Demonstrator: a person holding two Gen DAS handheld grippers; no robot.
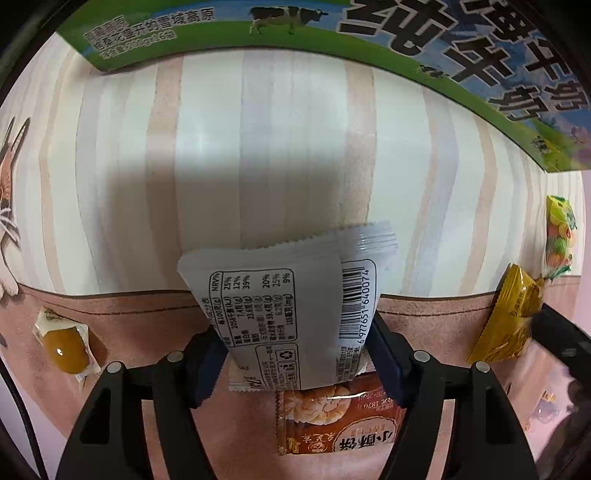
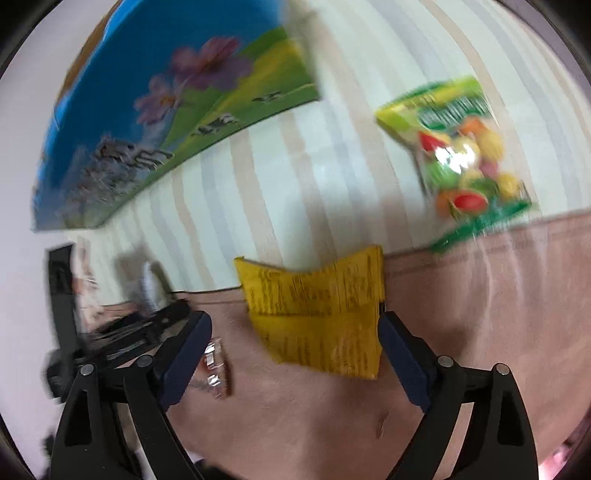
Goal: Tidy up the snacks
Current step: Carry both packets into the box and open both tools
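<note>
My left gripper (image 1: 295, 339) is shut on a white snack packet (image 1: 291, 302) with a nutrition table and barcode, held above the striped cloth. Below it lies a brown biscuit packet (image 1: 332, 421). A yellow packet (image 2: 317, 310) sits between the fingers of my right gripper (image 2: 291, 343), whose jaws stand wide apart; the view is blurred. The same yellow packet shows at the right of the left wrist view (image 1: 513, 317). A green fruit-candy bag (image 2: 461, 162) lies beyond it on the cloth.
A green and blue milk carton box (image 1: 332, 26) stands at the far side, also in the right wrist view (image 2: 155, 122). A small wrapped yellow snack (image 1: 66, 343) lies at the left. The left gripper shows blurred at the left of the right wrist view (image 2: 122, 332).
</note>
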